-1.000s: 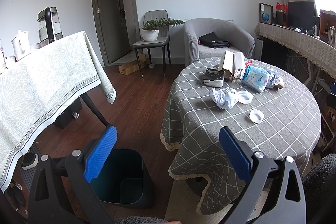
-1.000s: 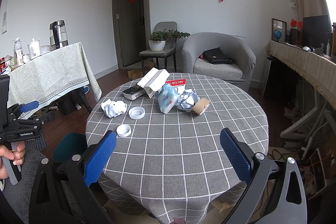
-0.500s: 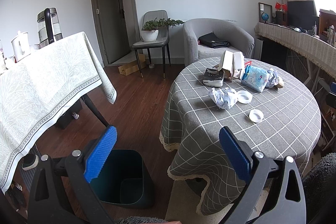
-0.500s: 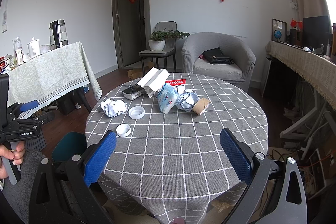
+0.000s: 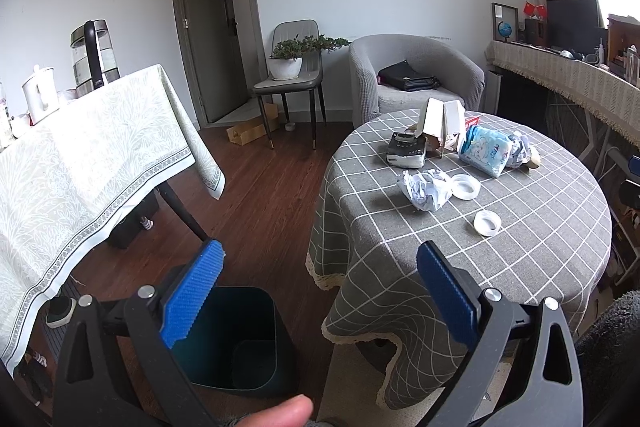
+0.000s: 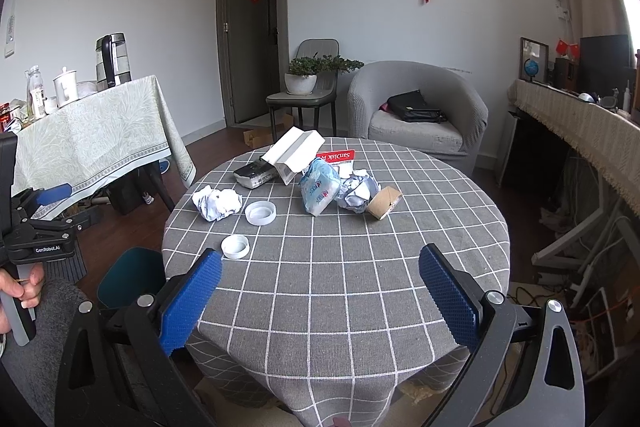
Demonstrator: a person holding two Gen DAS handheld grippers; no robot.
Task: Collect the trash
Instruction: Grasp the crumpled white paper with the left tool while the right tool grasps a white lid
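Two tools apart, nothing gripped.
I see my left tool [image 5: 318,277] above the bin [image 5: 244,339]; right tool [image 6: 320,281] faces paper [image 6: 218,202] and lids [image 6: 260,213] on the worktop [image 6: 360,287].

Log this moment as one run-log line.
phase: pre-grasp | left gripper: open | right gripper: open | trash on round table: untouched | bin: on floor beside table
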